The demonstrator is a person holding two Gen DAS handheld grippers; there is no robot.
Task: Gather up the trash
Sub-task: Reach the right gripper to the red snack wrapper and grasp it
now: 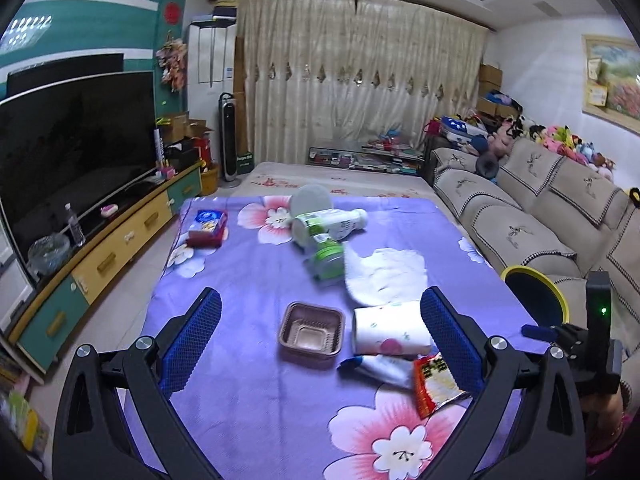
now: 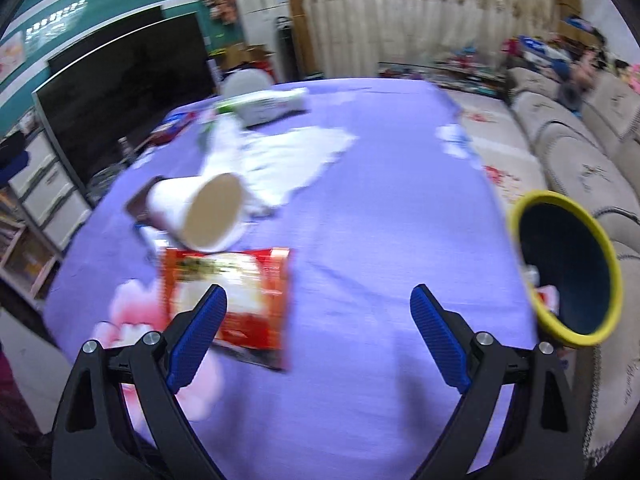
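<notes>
Here | red wrapper (image 2: 236, 300) just ahead-left of spread right tongs (image 2: 319, 300)

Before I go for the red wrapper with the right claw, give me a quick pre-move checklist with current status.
1. Right claw open and empty: ok.
2. Left claw open and empty: ok.
3. Red wrapper in reach: ok, it lies flat on the cloth just ahead, by the right claw's left finger.
4. Wrapper free of other trash: not ok, the tipped paper cup sits against its far edge.
5. Bin ready: ok, its mouth faces the table at the right edge.
6. Bin has room: cannot tell, the inside is dark.
</notes>
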